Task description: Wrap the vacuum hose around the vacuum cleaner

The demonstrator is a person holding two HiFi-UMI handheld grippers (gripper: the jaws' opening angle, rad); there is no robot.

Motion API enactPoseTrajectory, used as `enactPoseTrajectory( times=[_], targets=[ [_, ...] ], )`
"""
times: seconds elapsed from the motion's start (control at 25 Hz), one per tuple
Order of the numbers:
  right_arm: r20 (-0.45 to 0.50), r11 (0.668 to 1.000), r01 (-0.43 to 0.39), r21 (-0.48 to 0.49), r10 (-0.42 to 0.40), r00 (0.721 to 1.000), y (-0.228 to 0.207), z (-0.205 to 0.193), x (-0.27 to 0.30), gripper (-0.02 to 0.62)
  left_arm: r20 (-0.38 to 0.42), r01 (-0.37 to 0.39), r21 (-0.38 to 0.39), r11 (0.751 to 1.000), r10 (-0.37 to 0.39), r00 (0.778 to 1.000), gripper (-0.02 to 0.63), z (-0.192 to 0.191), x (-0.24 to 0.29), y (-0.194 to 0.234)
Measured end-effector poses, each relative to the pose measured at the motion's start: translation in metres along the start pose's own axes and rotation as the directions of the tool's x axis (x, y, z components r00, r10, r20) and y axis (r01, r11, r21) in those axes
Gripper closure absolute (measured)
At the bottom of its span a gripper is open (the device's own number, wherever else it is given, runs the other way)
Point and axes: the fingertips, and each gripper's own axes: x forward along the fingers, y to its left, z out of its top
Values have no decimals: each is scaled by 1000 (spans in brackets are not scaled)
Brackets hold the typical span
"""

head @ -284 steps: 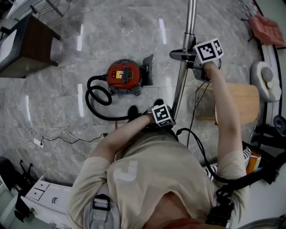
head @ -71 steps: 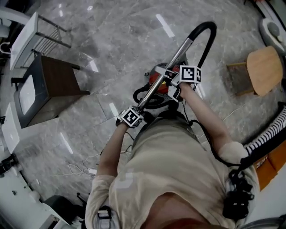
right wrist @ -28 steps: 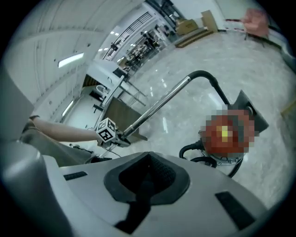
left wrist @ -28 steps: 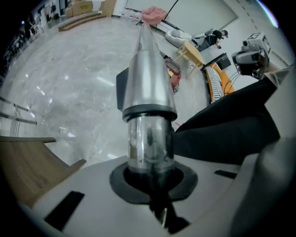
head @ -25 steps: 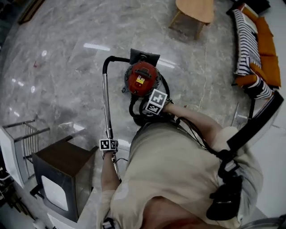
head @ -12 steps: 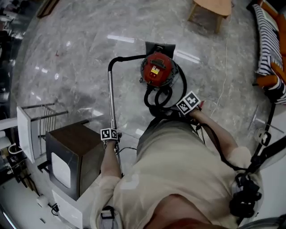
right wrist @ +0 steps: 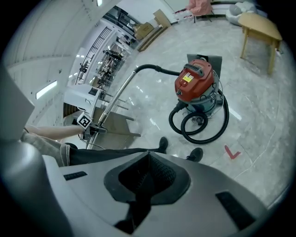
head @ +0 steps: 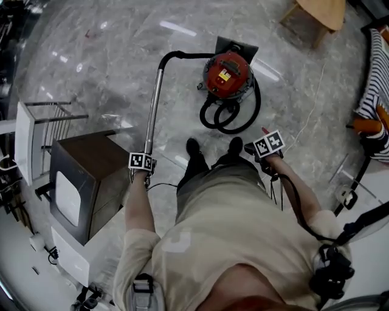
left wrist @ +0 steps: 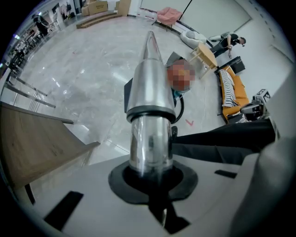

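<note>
The red vacuum cleaner (head: 228,74) stands on the marble floor ahead of my feet, also seen in the right gripper view (right wrist: 196,79). Its black hose (head: 232,113) lies in loops against the near side of the body (right wrist: 200,124) and runs on around it to the metal wand (head: 153,109). My left gripper (head: 141,163) is shut on the wand's near end; the shiny tube (left wrist: 149,115) rises straight out of the left gripper (left wrist: 151,178). My right gripper (head: 267,146) hangs right of my feet, apart from the hose. In its own view the right gripper (right wrist: 147,178) is shut with nothing in it.
A dark wooden cabinet (head: 85,176) stands close on my left, with a white rack (head: 27,136) beyond it. A wooden stool (head: 322,13) is at the far right, striped cushions (head: 374,91) at the right edge. A red mark (right wrist: 232,152) is on the floor.
My right gripper has pulled back from over the hose loops by the vacuum to the right of my feet. The left gripper, still on the wand, has shifted a little.
</note>
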Motion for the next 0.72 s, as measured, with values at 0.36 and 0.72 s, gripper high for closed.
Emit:
enactPoseTrajectory(
  times=[0.36, 0.72],
  targets=[
    [8, 990, 141, 17, -141, 990, 97, 1, 82, 588, 56, -3, 149, 989, -6, 998, 578, 10, 30, 136],
    [-163, 982, 163, -95, -177, 971, 195, -51, 174, 588, 109, -6, 242, 970, -21, 994, 578, 18, 92, 219]
  ],
)
